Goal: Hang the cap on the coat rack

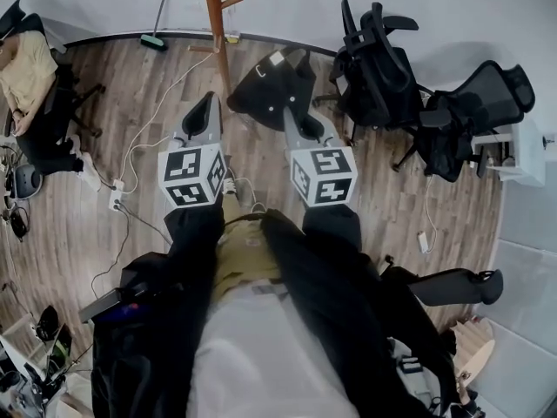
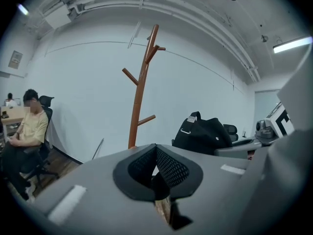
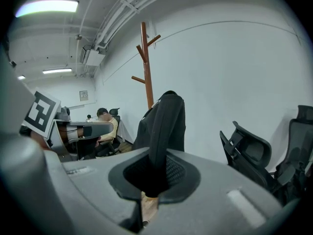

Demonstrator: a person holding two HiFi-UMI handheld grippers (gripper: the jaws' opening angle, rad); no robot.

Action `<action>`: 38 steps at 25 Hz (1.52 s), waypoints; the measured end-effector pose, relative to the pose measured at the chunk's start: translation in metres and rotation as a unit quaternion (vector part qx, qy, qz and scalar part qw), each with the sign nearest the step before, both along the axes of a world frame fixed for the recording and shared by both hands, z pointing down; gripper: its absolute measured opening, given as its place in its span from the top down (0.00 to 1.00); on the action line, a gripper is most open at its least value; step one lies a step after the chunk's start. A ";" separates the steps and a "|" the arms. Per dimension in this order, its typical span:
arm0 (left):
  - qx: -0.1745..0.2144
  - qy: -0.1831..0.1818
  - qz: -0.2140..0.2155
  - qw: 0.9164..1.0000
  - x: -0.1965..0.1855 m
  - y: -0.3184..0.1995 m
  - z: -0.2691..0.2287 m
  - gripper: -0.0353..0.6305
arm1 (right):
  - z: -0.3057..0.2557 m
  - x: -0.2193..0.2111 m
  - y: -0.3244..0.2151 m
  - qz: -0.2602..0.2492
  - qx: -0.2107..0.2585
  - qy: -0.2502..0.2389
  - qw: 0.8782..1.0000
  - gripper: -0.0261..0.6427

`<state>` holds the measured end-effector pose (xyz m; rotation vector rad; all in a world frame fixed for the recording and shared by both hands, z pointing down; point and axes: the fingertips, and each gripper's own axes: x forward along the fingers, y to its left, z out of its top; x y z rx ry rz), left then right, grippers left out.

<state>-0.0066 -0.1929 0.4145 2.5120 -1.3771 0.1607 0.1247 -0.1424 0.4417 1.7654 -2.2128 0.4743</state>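
Observation:
A black cap (image 1: 270,90) hangs from my right gripper (image 1: 300,124), which is shut on its brim. In the right gripper view the cap (image 3: 164,126) rises from between the pads and covers the lower part of the brown wooden coat rack (image 3: 145,67) behind it. The coat rack (image 1: 215,24) stands by the far wall, just beyond and between both grippers. My left gripper (image 1: 202,111) is shut with nothing in it and points at the rack (image 2: 142,87). From the left gripper view, the cap (image 2: 200,133) shows to the right of the rack.
Two black office chairs (image 1: 379,64) (image 1: 474,111) stand at the right, next to a white cabinet (image 1: 522,151). A seated person (image 1: 26,77) is at the far left. Cables and a power strip (image 1: 116,198) lie on the wooden floor. A broom (image 1: 157,24) leans on the wall.

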 end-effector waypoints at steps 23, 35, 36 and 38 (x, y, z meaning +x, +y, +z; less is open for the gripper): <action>-0.006 0.020 0.038 0.999 -0.021 -0.112 0.003 0.95 | 0.011 -0.018 -0.120 0.016 -0.017 0.067 0.997 0.94; 0.023 0.014 -0.019 0.999 0.002 -0.176 -0.026 0.95 | 0.027 0.006 -0.197 -0.081 -0.060 0.019 0.995 0.94; 0.023 0.014 -0.022 0.999 -0.002 -0.175 -0.028 0.95 | 0.030 0.001 -0.196 -0.092 -0.067 0.018 0.993 0.94; 0.025 0.014 -0.026 0.999 -0.009 -0.173 -0.030 0.95 | 0.037 -0.012 -0.196 -0.112 -0.079 0.022 0.990 0.94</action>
